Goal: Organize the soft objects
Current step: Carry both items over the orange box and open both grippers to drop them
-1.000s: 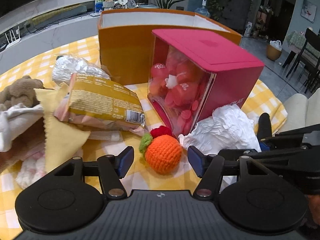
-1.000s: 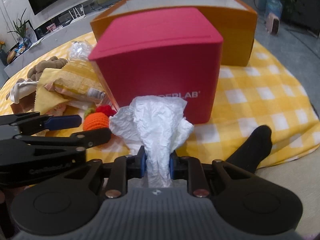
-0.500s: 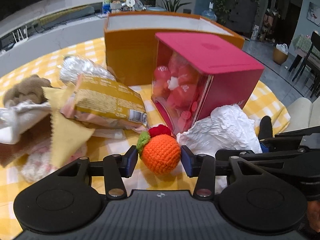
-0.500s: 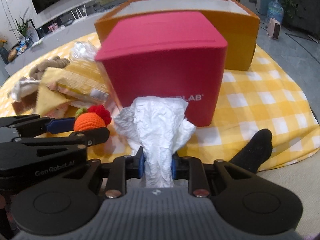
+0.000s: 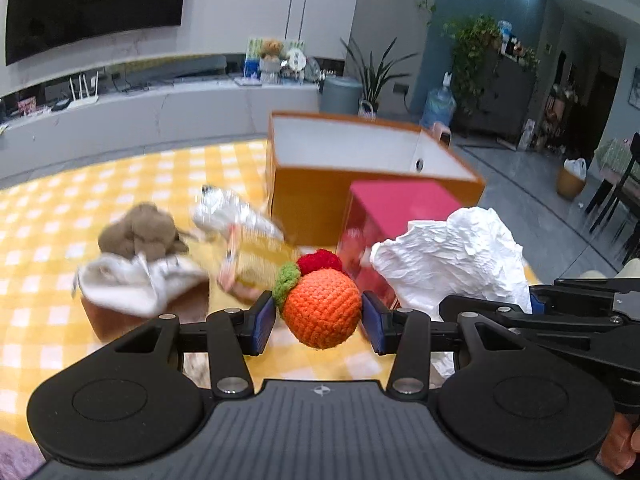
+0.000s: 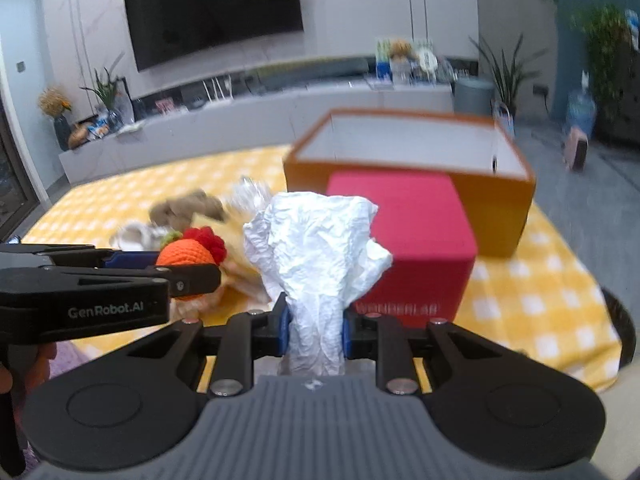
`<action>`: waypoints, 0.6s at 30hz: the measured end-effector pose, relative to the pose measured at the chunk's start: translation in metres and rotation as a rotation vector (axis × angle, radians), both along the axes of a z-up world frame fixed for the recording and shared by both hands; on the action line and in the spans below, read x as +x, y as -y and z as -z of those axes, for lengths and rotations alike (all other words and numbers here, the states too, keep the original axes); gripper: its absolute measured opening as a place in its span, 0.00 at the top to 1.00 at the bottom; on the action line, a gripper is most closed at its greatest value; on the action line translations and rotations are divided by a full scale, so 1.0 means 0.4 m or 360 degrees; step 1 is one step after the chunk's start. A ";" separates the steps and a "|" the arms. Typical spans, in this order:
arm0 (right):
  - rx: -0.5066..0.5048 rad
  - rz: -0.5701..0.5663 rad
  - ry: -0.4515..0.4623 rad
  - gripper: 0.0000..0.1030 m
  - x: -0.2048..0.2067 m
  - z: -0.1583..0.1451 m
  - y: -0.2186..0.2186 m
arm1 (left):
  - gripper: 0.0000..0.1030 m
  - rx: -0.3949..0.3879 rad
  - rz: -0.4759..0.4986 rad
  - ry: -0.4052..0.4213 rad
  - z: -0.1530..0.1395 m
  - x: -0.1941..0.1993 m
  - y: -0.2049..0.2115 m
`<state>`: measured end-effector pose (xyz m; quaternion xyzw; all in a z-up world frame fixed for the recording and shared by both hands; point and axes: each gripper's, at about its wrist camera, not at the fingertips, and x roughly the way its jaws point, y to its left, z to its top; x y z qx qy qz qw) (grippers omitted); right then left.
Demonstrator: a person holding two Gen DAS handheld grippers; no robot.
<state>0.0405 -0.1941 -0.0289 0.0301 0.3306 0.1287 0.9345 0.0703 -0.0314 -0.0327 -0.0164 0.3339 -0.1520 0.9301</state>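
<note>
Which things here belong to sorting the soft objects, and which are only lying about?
Belong to the job:
- knitted orange, held in the left gripper
- white crumpled paper, held in the right gripper
- orange box, open
- brown plush toy
- white cloth

Lying about:
- pink box
- snack bag

A closed box (image 5: 404,204) stands on the checked cloth (image 5: 120,184), directly in front of the open box (image 5: 360,152). To its left lie a foil packet (image 5: 232,212), a snack bag (image 5: 260,260) and a plush toy (image 5: 140,232) atop folded cloths (image 5: 128,284).
</note>
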 end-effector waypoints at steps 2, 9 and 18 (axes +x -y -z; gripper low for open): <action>0.0002 -0.0015 0.0039 0.78 0.001 -0.030 0.002 | 0.49 -0.0025 0.0025 0.0031 -0.028 0.006 0.002; -0.0049 -0.0072 0.0144 0.78 0.069 -0.151 0.034 | 0.49 -0.0100 0.0127 0.0131 -0.118 0.082 0.023; -0.0143 -0.0117 0.0176 0.78 0.237 -0.218 0.076 | 0.49 -0.0182 0.0200 0.0075 -0.136 0.266 0.048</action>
